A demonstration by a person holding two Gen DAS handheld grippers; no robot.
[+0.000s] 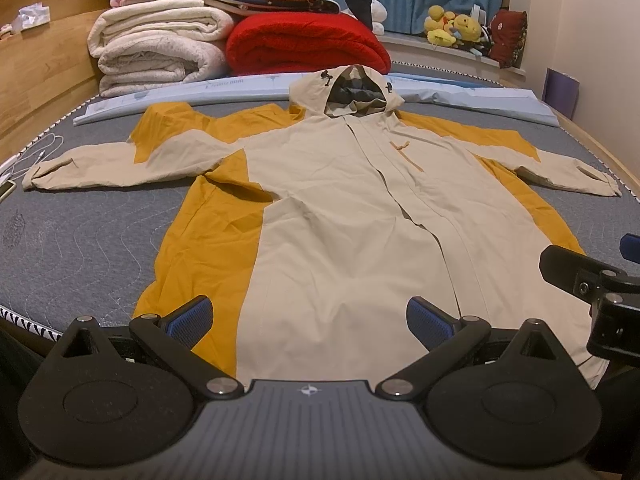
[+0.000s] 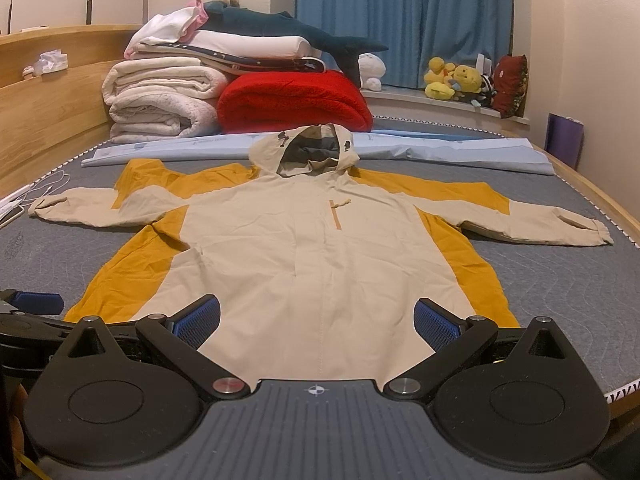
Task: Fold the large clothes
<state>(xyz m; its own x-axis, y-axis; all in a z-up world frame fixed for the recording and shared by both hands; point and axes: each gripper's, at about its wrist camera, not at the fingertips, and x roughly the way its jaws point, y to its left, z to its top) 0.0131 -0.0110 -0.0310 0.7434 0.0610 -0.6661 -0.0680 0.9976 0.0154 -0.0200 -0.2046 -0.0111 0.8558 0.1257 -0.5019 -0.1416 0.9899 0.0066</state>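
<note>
Both grippers, left gripper (image 1: 310, 320) and right gripper (image 2: 316, 322), jaws wide, empty, above hem of spread jacket (image 1: 340, 208); folded blankets (image 1: 160, 48) beyond jacket's hood.

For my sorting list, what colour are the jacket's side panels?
Mustard yellow side panels on a beige jacket, clearest in the left wrist view.

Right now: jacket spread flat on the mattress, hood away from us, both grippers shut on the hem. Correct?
Not quite. The jacket is spread flat, hood far, but the left gripper and right gripper are open near the hem, gripping nothing, as both wrist views show.
</note>
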